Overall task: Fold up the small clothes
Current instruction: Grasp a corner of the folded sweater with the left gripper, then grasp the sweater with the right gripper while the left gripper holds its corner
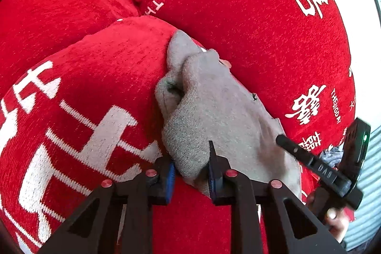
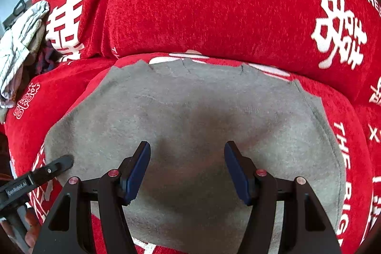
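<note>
Currently left gripper (image 1: 191,173) pinches the garment (image 1: 221,111) at its bunched left edge; right gripper (image 2: 188,170), fingers wide and empty, hovers over its flat middle

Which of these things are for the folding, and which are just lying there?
For the folding:
- grey garment, spread flat
- left gripper, jaws pinching a bunched edge of it
- right gripper, jaws open above it

Just lying there:
- red cushions underneath
- crumpled pale clothes off to the side

Matt grey knit garment (image 2: 190,116) on fuzzy red cover (image 2: 214,4).
</note>
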